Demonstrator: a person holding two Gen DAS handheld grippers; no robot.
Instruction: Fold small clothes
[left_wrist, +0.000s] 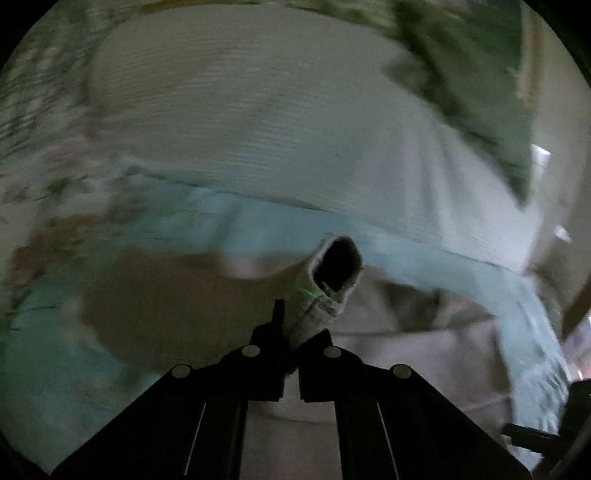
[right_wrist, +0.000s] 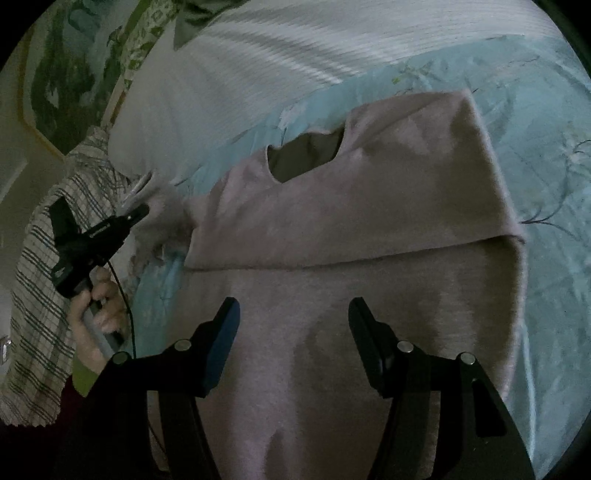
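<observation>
A pale pink sweater (right_wrist: 343, 229) is spread on a light blue floral bedsheet (right_wrist: 546, 155), its right side already folded over the body and its neck opening turned toward a white ribbed pillow (right_wrist: 258, 48). The left sleeve is lifted off the sheet; its cuff (left_wrist: 334, 269) is seen in the left wrist view as an open tube poking out past the fingertips.

The left gripper (left_wrist: 291, 350) is clamped on that sleeve just behind the cuff, the jaws all but closed on the knit. Only a narrow bite of fabric appears to be pinched, so the sleeve could be pulled free if it is swung quickly, and the heavy blur in that view suggests a fast swing. The folded right side could also be dragged out of line if the body is tugged along, since nothing is seen pinning it down.

The right gripper (right_wrist: 293, 343) is held above the lower body of the sweater, angled downward, its jaws apart and nothing between them. In the right wrist view, the left tool is seen gripped by a hand (right_wrist: 98, 314) at the bed's edge, beside a plaid cloth (right_wrist: 40, 295).
</observation>
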